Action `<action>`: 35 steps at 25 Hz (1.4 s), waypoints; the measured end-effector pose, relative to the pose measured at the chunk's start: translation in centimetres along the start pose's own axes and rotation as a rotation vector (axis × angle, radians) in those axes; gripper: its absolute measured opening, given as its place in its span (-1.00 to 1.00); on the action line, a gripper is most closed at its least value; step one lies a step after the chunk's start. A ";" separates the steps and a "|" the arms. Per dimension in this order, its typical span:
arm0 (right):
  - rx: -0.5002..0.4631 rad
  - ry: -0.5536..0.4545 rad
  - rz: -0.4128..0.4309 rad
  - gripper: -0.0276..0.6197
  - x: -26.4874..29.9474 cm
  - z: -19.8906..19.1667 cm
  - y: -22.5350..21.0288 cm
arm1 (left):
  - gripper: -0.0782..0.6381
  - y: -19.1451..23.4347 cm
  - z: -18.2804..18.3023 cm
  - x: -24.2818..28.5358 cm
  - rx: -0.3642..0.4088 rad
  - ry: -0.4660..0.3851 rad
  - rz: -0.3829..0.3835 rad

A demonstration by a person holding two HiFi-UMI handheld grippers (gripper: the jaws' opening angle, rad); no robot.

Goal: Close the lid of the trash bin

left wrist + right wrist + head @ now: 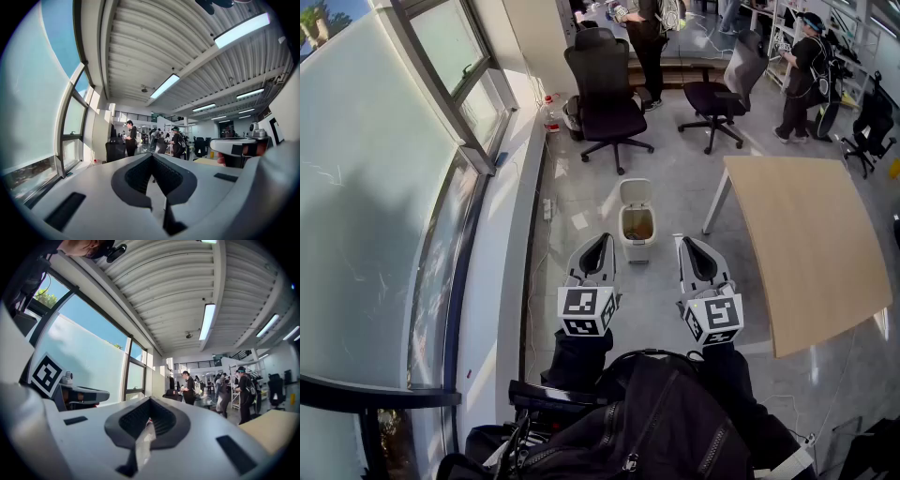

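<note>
While bin [636, 249] sits open, L gripper [602, 238], R gripper [683, 240] point level.

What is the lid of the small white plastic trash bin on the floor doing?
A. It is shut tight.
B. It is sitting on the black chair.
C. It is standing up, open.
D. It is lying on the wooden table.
C: the small white plastic trash bin has its lid tipped up at the back, so the head view looks right down inside it.
</note>
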State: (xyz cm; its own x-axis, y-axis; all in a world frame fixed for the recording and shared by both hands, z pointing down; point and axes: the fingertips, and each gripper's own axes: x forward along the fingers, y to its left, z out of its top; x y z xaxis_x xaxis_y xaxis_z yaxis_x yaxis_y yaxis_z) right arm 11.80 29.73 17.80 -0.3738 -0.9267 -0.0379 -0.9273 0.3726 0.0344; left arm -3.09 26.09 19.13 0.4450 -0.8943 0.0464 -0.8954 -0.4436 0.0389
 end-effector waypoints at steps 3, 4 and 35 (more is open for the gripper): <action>0.000 0.000 0.006 -0.90 0.1 -0.4 -0.6 | -0.78 -0.5 -0.4 0.7 0.005 0.016 0.003; 0.001 0.002 0.009 -0.90 0.2 -0.6 -0.7 | -0.78 -0.4 -0.6 0.8 0.005 0.022 0.008; 0.074 0.197 0.138 -0.90 7.8 -10.3 -2.9 | -0.78 3.2 -8.4 8.5 -0.063 0.172 0.086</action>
State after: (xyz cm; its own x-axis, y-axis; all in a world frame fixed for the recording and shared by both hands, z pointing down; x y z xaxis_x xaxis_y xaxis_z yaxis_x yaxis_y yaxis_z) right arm 11.70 20.90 27.73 -0.4927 -0.8558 0.1576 -0.8694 0.4917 -0.0481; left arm -2.02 17.62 27.99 0.3681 -0.9030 0.2214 -0.9298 -0.3569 0.0901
